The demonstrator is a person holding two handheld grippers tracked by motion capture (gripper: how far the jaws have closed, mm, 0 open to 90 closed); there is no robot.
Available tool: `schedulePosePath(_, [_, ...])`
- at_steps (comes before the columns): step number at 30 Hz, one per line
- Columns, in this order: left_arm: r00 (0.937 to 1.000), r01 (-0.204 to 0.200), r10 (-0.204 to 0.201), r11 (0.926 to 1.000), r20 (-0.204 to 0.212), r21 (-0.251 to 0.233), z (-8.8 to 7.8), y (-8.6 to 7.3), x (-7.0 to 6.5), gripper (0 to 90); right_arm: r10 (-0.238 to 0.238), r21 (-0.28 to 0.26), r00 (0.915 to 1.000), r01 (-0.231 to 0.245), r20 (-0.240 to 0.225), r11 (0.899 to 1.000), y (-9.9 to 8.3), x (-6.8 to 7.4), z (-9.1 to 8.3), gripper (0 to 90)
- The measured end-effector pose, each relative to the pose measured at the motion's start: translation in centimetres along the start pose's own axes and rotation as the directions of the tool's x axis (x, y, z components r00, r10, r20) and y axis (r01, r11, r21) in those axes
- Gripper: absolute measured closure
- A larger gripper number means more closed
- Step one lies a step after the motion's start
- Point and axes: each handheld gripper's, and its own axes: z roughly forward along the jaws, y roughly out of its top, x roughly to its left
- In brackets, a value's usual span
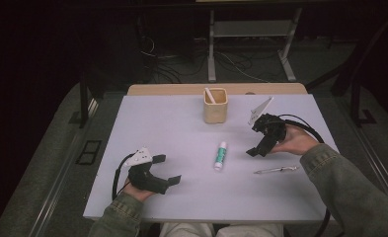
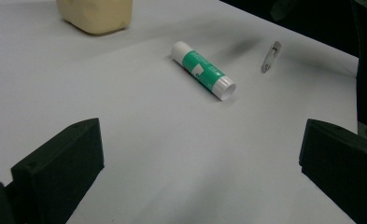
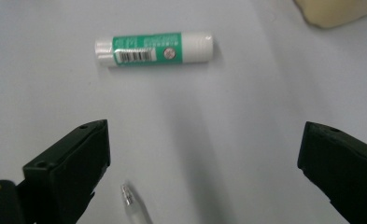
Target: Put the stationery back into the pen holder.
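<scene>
Your left gripper (image 1: 168, 169) sits low at the near left of the tabletop (image 1: 162, 123), its jaws spread wide with nothing between them. In the left gripper view those jaws frame bare white surface, and the glue stick (image 2: 203, 71) lies farther off between them, well apart from both.

Your right gripper (image 1: 258, 141) is on the right side of the tabletop, tilted down toward the middle, and its jaws are also released and hold nothing. In the right gripper view the glue stick (image 3: 154, 48) lies crosswise beyond the gap, its barcode facing up, clear of both jaws.

From the high view, the glue stick (image 1: 220, 155) lies flat near the middle of the tabletop, a white tube with a green label, roughly between your two grippers and nearer the right one.

A clear pen (image 1: 276, 170) lies flat to the right of the glue stick, just near of your right hand (image 1: 295, 140). Its tip (image 3: 128, 195) shows close to one jaw in the right gripper view, apart from it.

A beige cup (image 1: 215, 105) stands upright toward the far edge, with a white stick leaning inside it.
</scene>
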Motion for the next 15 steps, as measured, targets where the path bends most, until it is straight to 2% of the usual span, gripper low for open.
schedulePosePath(8, [1.0000, 0.001, -0.001, 1.0000, -0.003, 0.002, 0.0, 0.0, 0.0, 0.0, -0.034, 0.045, 0.9992, 0.035, -0.023, 0.998, -1.1, 0.5, 0.9, 2.1])
schedulePosePath(15, [1.0000, -0.001, 0.001, 1.0000, -0.003, 0.004, 0.1, 0.0, 0.0, 0.0, -0.076, 0.046, 0.9955, 0.079, -0.057, 0.996, -2.2, 0.8, 1.3, 2.1])
